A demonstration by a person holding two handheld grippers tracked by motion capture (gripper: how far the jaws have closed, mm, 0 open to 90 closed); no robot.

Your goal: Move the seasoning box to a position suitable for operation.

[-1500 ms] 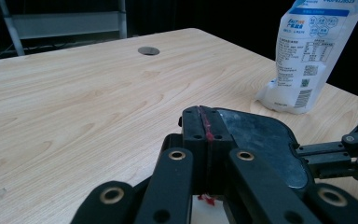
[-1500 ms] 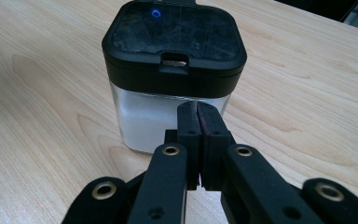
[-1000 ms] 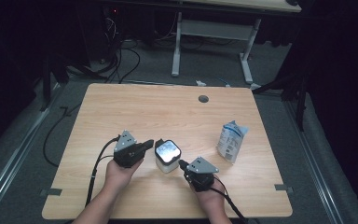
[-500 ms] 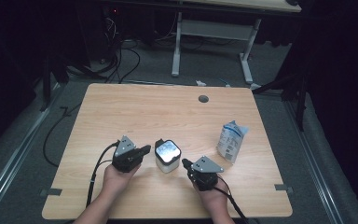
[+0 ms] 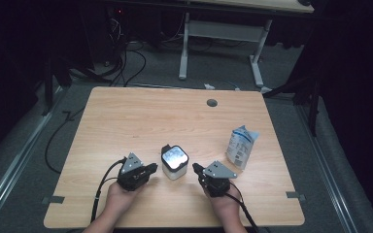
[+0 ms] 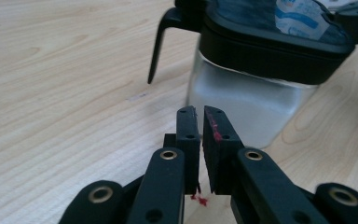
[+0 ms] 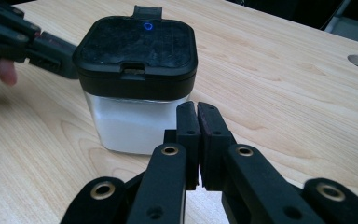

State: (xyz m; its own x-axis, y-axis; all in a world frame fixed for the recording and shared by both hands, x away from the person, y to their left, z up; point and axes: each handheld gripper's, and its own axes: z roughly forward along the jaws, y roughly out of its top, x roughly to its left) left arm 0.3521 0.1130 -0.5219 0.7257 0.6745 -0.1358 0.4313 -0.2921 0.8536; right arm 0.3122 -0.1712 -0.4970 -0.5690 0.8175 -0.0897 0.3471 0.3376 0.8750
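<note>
One broad wooden desk [image 5: 141, 116] carries everything, its middle left bare as working room. Near the front edge stands a square container [image 5: 174, 162], frosted walls under a black glossy lid with a side latch, set between both hands so either can reach it. A blue-and-white pouch [image 5: 240, 145] waits off to the right. Left gripper [image 5: 150, 169] points at the container, its jaws having just been opening to a narrow slit, nothing between them; right gripper [image 5: 195, 168] aims from the other side, clenched empty
</note>
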